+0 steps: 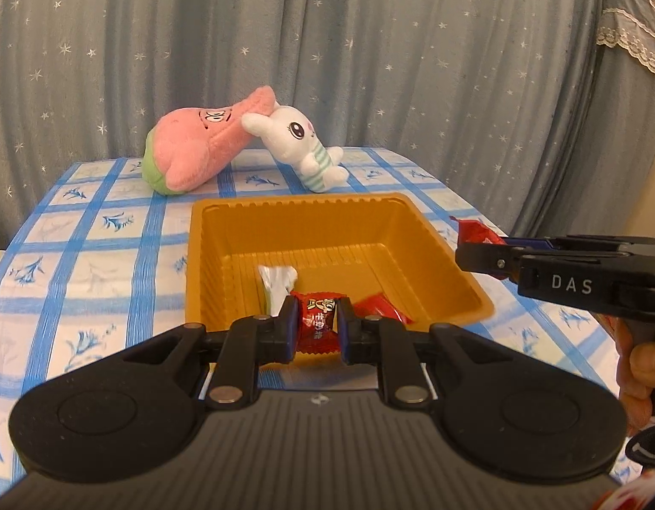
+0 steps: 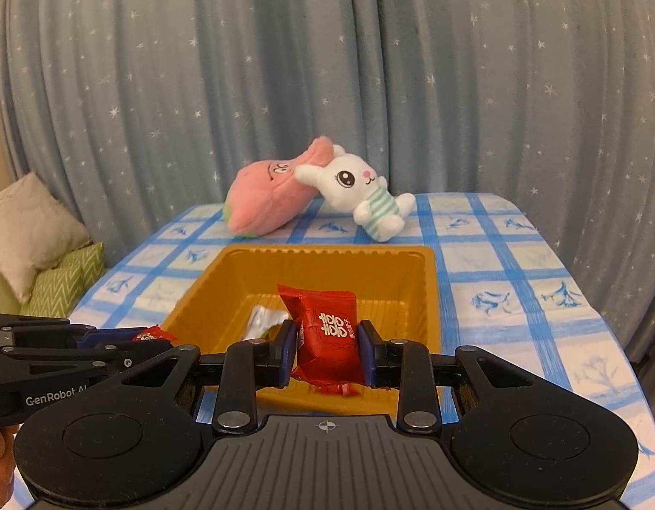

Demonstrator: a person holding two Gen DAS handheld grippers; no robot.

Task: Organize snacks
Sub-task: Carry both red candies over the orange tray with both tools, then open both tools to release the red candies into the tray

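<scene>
Left wrist view shows the left gripper (image 1: pixel 318 326) clamped on a small red candy (image 1: pixel 317 318) over the near rim of the orange tray (image 1: pixel 225 255), while the right gripper (image 2: pixel 326 350) pinches a larger red snack packet (image 2: pixel 325 331) above the same tray, which already holds a silver-wrapped sweet (image 1: pixel 276 287).

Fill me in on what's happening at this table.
A person is sorting wrapped snacks into a golden plastic tray on a blue checked tablecloth. The left gripper is shut on a small red candy, and the right gripper is shut on a larger red packet; both are at the tray's near edge. A silver-wrapped snack and another red one already lie inside. Two plush toys, a pink one and a white rabbit, sit behind the tray.
</scene>
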